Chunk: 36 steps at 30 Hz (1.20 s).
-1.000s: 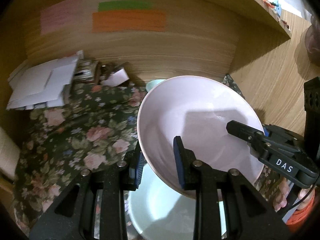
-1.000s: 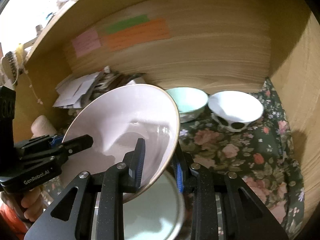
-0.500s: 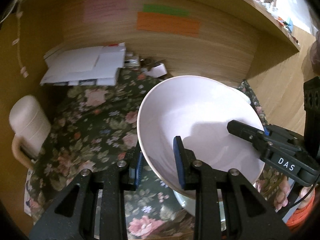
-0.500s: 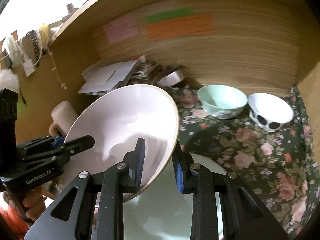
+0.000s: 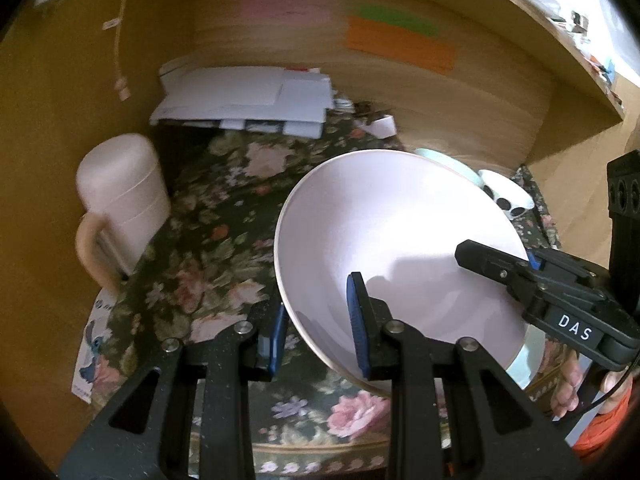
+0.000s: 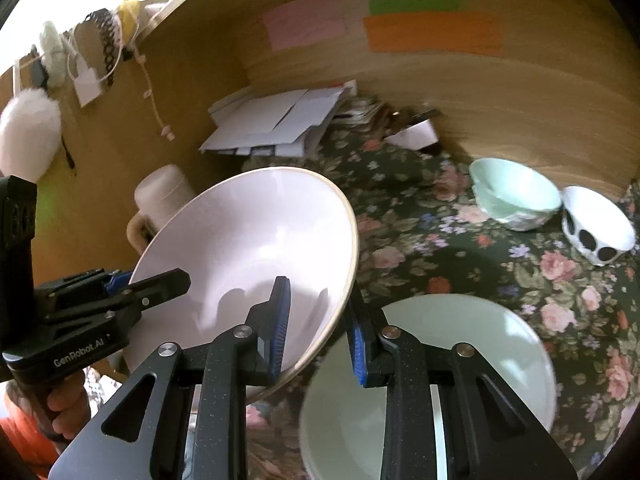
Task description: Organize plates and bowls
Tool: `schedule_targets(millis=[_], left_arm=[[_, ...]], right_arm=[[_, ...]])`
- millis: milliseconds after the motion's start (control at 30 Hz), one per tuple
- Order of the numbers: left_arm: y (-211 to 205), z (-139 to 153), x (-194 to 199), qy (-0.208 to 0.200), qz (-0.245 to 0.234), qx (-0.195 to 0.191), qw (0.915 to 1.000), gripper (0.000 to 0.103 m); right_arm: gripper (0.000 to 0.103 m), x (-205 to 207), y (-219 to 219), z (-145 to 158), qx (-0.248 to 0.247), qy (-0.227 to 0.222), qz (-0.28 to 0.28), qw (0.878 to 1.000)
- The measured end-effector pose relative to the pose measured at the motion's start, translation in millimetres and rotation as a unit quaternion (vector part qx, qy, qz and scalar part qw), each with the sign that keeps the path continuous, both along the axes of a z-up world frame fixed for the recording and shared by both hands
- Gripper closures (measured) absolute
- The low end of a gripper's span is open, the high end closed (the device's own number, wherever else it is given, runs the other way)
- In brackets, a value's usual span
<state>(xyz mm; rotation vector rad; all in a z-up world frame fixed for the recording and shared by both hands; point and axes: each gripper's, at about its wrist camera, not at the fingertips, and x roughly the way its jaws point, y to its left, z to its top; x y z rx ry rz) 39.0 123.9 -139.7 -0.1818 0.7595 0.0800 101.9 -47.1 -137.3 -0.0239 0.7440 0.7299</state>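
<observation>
Now pink bowl, clamped by both hand-held grippers, shifted left off pale plate.

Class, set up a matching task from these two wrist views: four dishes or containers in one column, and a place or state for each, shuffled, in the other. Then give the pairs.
1. pink bowl
2. mint bowl
3. spotted bowl
4. cream jug

A. far right, next to the mint bowl
B. near the left wall, handle facing us
C. gripped at its rim by both grippers, tilted
D. near the back wall, upright

Pairs: 1-C, 2-D, 3-A, 4-B
</observation>
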Motion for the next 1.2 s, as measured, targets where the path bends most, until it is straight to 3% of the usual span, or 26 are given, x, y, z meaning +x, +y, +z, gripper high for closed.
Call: schedule_targets(millis=[367, 700, 1033, 1133, 1200], left_arm=[[34.7, -32.0, -7.9, 0.037, 0.029, -0.021, 0.9987, 0.075], [45.1, -63.8, 0.8, 0.069, 0.022, -0.032, 0.9969, 0.075], [42.1, -63.7, 3.2, 0.064, 0.013, -0.021, 0.9977, 0.075], [40.3, -58.8, 2.4, 0.059, 0.012, -0.010, 0.9981, 0.073], [41.0, -54.6, 2.5, 0.054, 0.016, -0.003, 0.9984, 0.066]], right_arm=[[0.079, 1.3, 40.1, -28.0, -0.033, 0.039, 0.031, 0.998], [0.079, 11.2, 54.4, -50.7, -0.065, 0.067, 0.030, 0.995], [0.076, 14.3, 52.8, -50.9, -0.082, 0.070, 0.034, 0.994], [0.068, 14.5, 48.4, -46.8, -0.076, 0.065, 0.030, 0.995], [0.060, 15.5, 44.6, -43.9, -0.070, 0.061, 0.025, 0.995]])
